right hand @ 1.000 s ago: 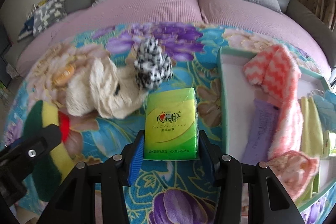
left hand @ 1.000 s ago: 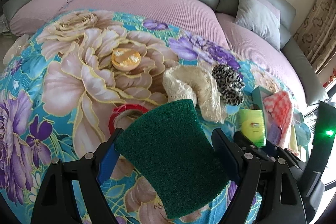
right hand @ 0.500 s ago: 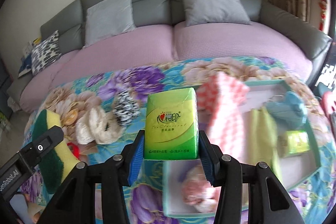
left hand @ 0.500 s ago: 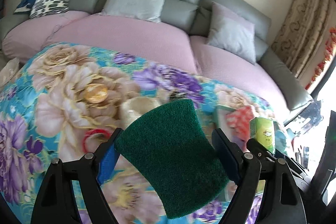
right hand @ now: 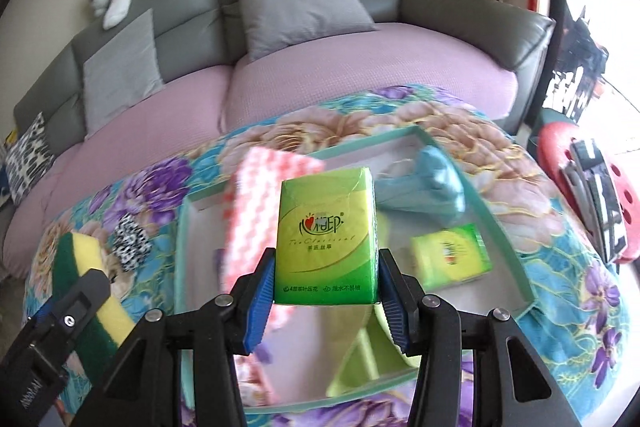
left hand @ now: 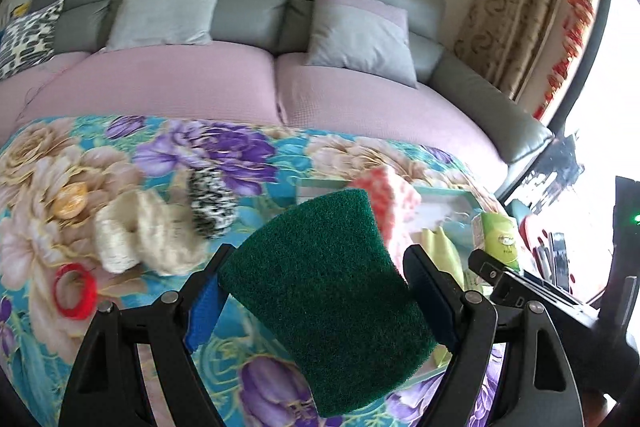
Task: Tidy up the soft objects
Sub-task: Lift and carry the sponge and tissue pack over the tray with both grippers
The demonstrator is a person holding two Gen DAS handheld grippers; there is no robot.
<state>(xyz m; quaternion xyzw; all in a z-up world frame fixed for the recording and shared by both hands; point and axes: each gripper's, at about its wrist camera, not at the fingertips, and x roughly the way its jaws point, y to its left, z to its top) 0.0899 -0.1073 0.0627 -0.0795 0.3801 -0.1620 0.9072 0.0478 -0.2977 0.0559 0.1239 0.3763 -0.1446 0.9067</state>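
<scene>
A floral cloth [left hand: 120, 155] covers the table before a grey sofa [left hand: 256, 7]. The left gripper [left hand: 316, 279] pinches a green sponge [left hand: 324, 291]; the right gripper [right hand: 326, 279] clamps a green tissue pack [right hand: 326, 239] above the tray [right hand: 500, 239]. 1 second earlier, both were over the cloth, left of the tray.

Black left gripper [left hand: 316, 291] and right gripper [right hand: 326, 279], blue-padded jaws, silver screws

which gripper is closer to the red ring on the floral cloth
Left. The left gripper, shut on the green scouring sponge, is just right of the red ring. The right gripper, holding the green tissue pack, is over the teal-rimmed tray, farther away.
</scene>
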